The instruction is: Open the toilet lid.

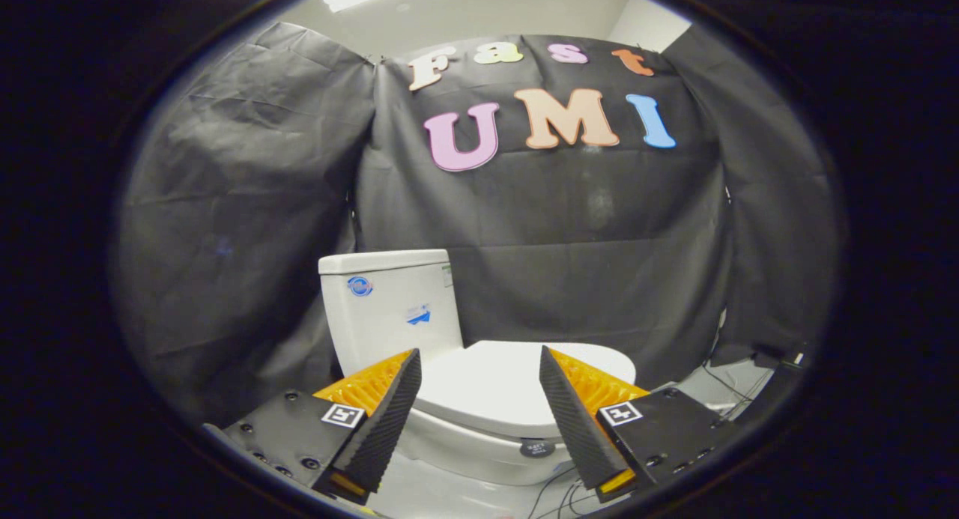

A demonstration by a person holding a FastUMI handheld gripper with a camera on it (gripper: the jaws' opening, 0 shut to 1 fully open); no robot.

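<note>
Toilet lid [494, 384]: white, oval, lying flat and closed on the bowl; I see it through the gap between my two fingers and a little beyond their tips, at 12 o'clock from the gripper.

Gripper [479, 358]: my fingers stand wide apart, nothing between the pads, neither finger touching the lid. One finger tip sits at 10 o'clock of the lid's near part, the other at 2 o'clock. A square black-and-white marker is fixed on each finger block.

Toilet bowl [479, 448]: white, under the lid, its front curve showing low between the fingers. A small dark round sticker [537, 448] sits on the bowl's front, toward 5 o'clock from the lid's middle; I cannot make out its wording.

Tank [391, 309]: white, upright, at 10 o'clock from the lid, directly behind it, with its own flat cover on top. Two small blue stickers on its front face and a small label on its side.

Black cloth [569, 249]: hangs behind and around the toilet, creased.

Floor [449, 496]: pale, with thin dark cables [558, 493] trailing across it at 5 o'clock from the bowl.
</note>
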